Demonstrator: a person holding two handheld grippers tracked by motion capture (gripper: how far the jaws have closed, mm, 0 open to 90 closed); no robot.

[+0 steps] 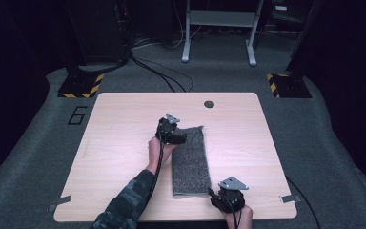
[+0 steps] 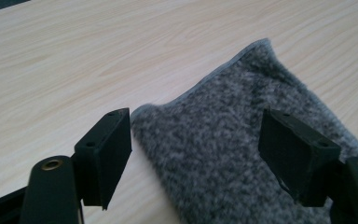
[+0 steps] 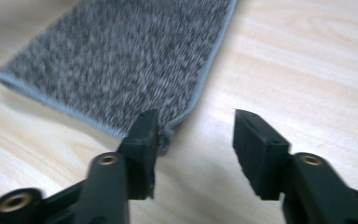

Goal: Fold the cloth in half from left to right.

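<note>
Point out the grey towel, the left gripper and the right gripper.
Grey towel (image 1: 190,164): high view, middle of the folded cloth.
Left gripper (image 2: 196,140): left gripper view, midway between its open jaws.
Right gripper (image 3: 196,140): right gripper view, midway between its open jaws.

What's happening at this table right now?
A person works a grey towel on a wooden table with two handheld grippers. The towel lies folded into a long strip. The left gripper sits at the strip's far end, jaws open, with the cloth lying between them but not pinched. The right gripper is at the near right corner, jaws also open, with the corner just beside one jaw. Neither is holding the towel.
</note>
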